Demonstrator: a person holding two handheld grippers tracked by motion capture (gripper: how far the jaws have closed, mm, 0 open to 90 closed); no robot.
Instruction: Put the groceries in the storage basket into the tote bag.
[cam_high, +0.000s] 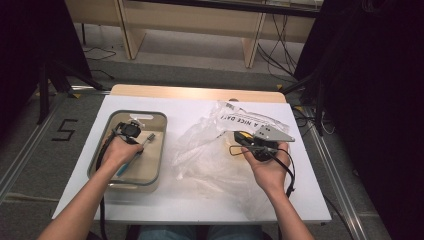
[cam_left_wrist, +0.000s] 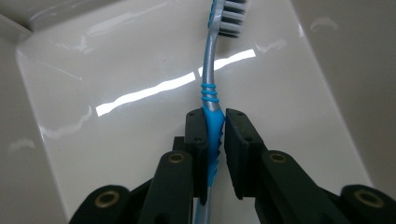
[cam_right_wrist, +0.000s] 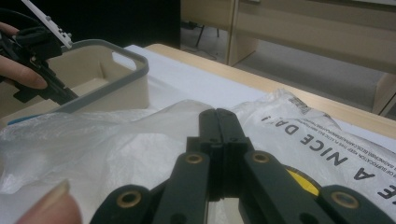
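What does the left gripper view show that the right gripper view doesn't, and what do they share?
Left gripper view alone: the toothbrush, its blue grip clamped between the left gripper jaws, bristles pointing away, over the bin's glossy floor. Right gripper view alone: the right gripper, jaws pressed together, above the clear plastic bag printed with letters, plus the table's wooden edge. Both share the beige bin, seen from inside in one, outside in the other.
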